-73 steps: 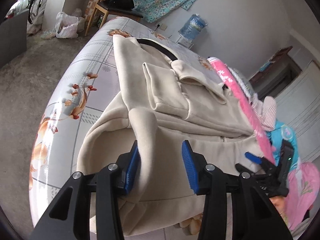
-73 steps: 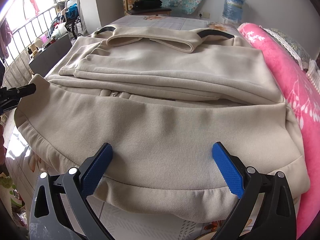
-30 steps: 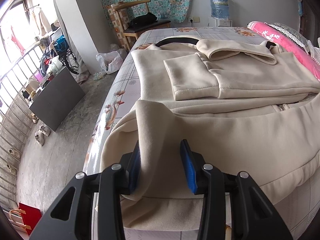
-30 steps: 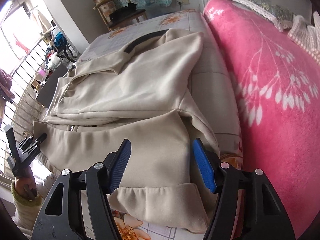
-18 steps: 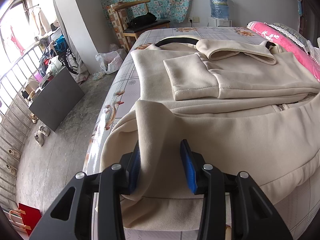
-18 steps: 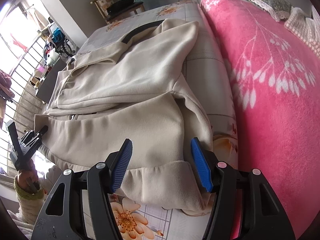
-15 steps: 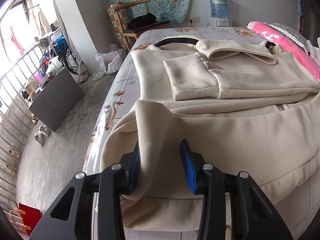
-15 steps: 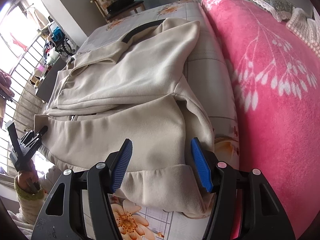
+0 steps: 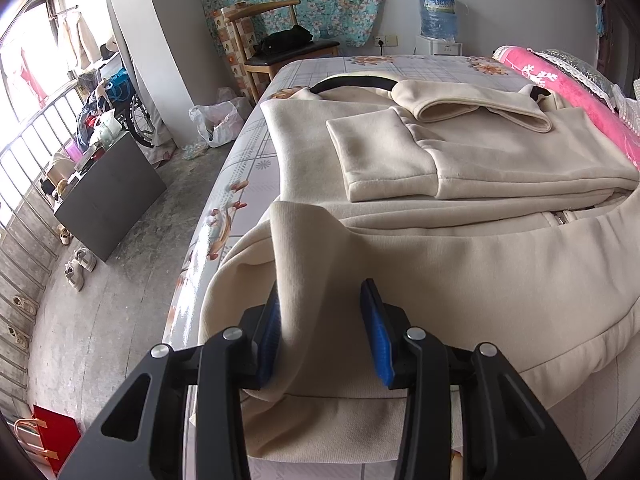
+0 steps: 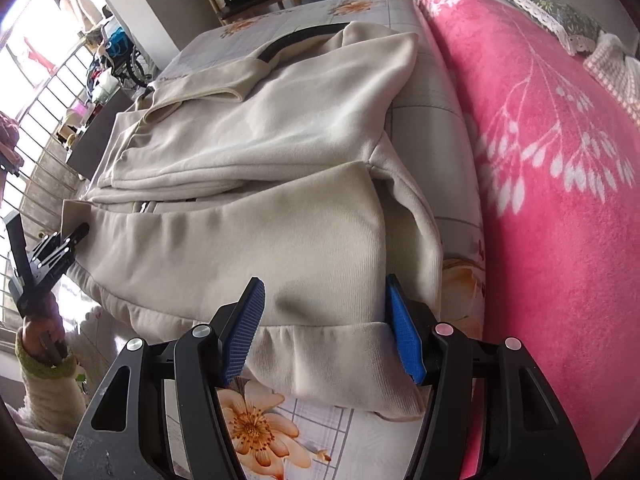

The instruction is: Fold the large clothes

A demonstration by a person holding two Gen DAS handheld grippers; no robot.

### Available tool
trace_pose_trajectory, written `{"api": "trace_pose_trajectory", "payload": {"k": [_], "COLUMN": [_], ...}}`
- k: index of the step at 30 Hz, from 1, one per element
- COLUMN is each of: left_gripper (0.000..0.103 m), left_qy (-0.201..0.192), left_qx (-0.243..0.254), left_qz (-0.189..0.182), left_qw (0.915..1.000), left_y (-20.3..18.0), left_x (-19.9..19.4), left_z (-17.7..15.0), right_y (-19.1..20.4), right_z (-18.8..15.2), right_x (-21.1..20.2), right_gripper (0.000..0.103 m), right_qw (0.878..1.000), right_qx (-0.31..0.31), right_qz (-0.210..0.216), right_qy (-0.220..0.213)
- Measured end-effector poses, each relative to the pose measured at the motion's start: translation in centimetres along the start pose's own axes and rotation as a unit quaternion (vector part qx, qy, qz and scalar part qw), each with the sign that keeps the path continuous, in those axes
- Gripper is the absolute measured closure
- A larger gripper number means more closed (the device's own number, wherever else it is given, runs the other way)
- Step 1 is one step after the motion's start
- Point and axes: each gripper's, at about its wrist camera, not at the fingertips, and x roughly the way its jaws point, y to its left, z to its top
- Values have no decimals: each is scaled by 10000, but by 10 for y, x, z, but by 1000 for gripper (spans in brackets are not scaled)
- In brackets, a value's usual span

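Observation:
A large cream jacket (image 9: 460, 168) lies on the bed, its sleeves folded across the chest and its lower part doubled up toward the collar. My left gripper (image 9: 320, 320) is shut on the jacket's left bottom corner, the thick fold bunched between its blue pads. My right gripper (image 10: 322, 320) is open around the jacket's right bottom corner (image 10: 320, 248), jaws on either side of the hem. The left gripper also shows in the right wrist view (image 10: 48, 248), at the jacket's far corner.
The bed has a floral checked sheet (image 9: 248, 168). A pink blanket (image 10: 560, 200) lies along the right side. A chair (image 9: 280, 48), a plastic bag (image 9: 216, 124), a dark cabinet (image 9: 108, 192) and shoes (image 9: 80, 268) stand on the floor to the left.
My right gripper moved from the middle of the hem to the jacket's right corner and its jaws narrowed around it. My left gripper kept its hold and barely moved.

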Motion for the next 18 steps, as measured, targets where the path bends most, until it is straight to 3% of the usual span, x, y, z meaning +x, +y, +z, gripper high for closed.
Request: {"api": "trace_pose_trajectory", "payload": {"k": [6,13,18], "left_gripper": [65,65,65], "left_qy": [8,-5,-1], "left_qx": [18,41,38], "left_qz": [0,19,13], "left_qw": [10000,10000,10000], "left_y": [1,1,1], "left_x": [0,1,1], "left_z": [0,1,1], "right_y": [-4,-17,-34], "right_z": [4,19,20], "right_x": [3,11,10], "right_gripper": [47,55,70], "right_qw": [9999,9980,9907], "right_qx": [-75,326,832], "right_qz": [66,543,1075], "right_qy": [32,-26,77]}}
